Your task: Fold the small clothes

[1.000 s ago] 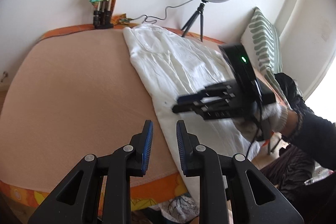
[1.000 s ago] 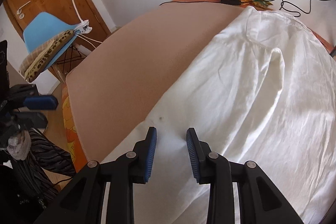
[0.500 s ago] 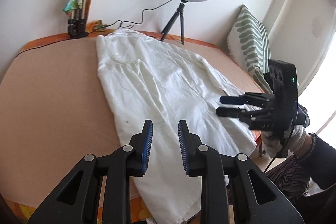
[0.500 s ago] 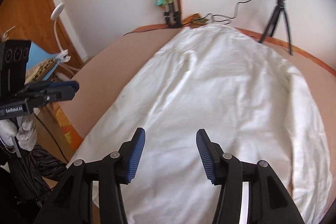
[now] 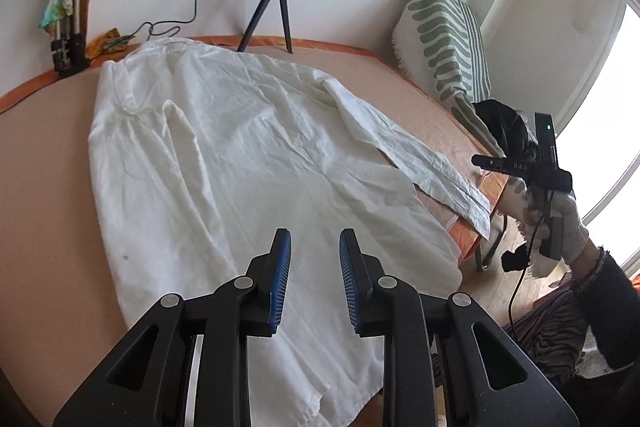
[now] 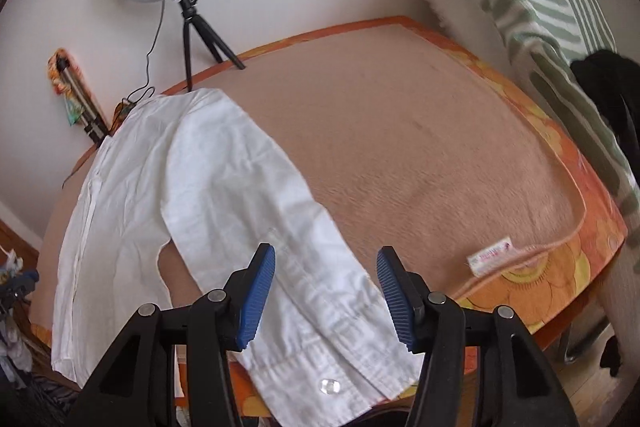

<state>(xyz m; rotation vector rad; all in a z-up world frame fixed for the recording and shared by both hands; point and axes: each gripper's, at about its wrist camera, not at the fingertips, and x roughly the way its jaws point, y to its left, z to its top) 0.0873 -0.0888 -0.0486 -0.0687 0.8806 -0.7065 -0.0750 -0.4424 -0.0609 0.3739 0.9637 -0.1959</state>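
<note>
Shirt (image 5: 248, 163) flat; both jaws open, empty.

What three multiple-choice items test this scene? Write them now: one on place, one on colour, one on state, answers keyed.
1. Where does the ring light stand?
A. on the floor
B. at the table's far edge, by the wall
C. on the shirt

2. What colour is the shirt?
A. white
B. blue
C. black

3. How does the sleeve lie?
A. rolled up
B. folded across the body
C. stretched out sideways

Answers:
1 B, its tripod feet rest on the far edge.
2 A, the cloth is white all over.
3 C, it runs flat, away from the body, to the near table edge.
</note>
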